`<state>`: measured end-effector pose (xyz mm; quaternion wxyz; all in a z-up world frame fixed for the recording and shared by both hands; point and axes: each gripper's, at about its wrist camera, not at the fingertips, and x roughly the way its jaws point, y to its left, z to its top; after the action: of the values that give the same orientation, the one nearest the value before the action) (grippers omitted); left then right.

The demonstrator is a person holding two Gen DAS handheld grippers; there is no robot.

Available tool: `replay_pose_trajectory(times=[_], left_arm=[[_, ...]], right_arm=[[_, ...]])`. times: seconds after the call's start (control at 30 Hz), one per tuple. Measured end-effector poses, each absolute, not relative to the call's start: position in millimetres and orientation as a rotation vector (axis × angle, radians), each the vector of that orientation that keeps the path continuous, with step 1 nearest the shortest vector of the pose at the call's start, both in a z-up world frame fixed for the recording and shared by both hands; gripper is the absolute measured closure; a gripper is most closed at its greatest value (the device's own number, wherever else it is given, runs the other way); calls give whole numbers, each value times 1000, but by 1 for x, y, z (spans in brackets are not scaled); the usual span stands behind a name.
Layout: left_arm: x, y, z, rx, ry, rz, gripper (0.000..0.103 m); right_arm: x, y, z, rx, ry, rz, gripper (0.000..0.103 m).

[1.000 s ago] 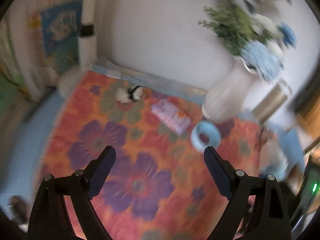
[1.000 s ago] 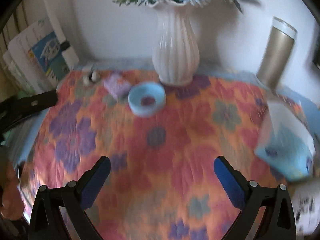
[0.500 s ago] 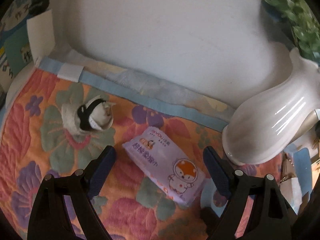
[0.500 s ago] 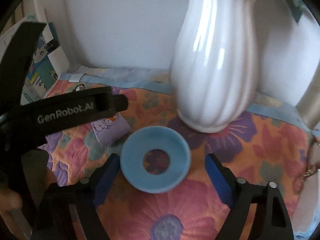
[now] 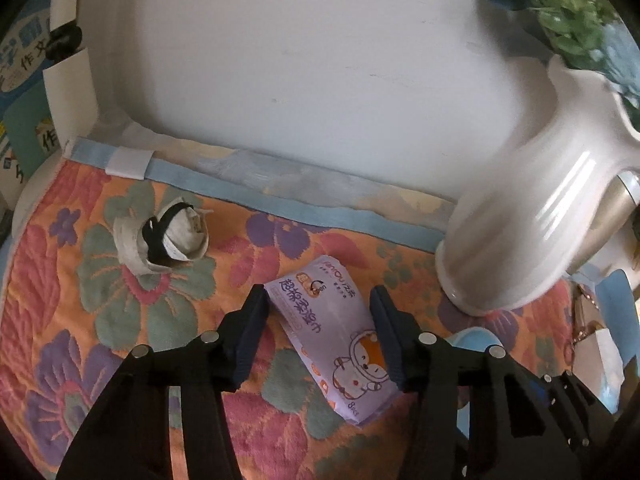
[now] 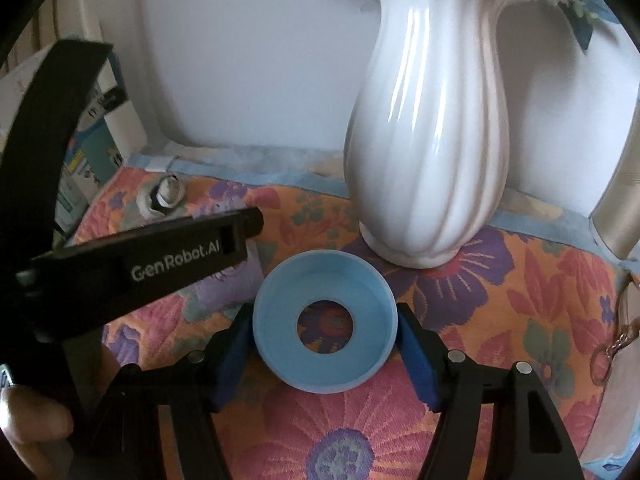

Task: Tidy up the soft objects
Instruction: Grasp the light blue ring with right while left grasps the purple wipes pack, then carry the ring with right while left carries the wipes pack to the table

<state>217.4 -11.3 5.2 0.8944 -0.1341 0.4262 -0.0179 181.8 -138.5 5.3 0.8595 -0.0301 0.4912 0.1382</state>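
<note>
The left gripper (image 5: 318, 326) is closing astride the lilac plastic tissue pack (image 5: 330, 332), whose long axis runs between its jaws. The right gripper (image 6: 325, 354) closes around the pale-blue soft ring (image 6: 325, 322) on the floral surface (image 6: 360, 420); pads look just touching.

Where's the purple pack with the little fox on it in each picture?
Left wrist view: purple pack lies low in the middle, between the closing left gripper fingers.
Right wrist view: purple pack shows only a bit, left of the blue ring, mostly hidden.
Shared landmark: the white vase.
</note>
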Motion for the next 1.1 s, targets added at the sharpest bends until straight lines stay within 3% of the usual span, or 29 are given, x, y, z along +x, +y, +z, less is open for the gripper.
replay_pose_trajectory(times=[0.8,1.1], left_arm=[[6,-39,17,-200,877,-179,56],[-44,-91,38,-157,822,-321,56]], right_arm=[[-4,-194,40,9,1035,188,36],[-72,-254,55,99,1103,56,36]])
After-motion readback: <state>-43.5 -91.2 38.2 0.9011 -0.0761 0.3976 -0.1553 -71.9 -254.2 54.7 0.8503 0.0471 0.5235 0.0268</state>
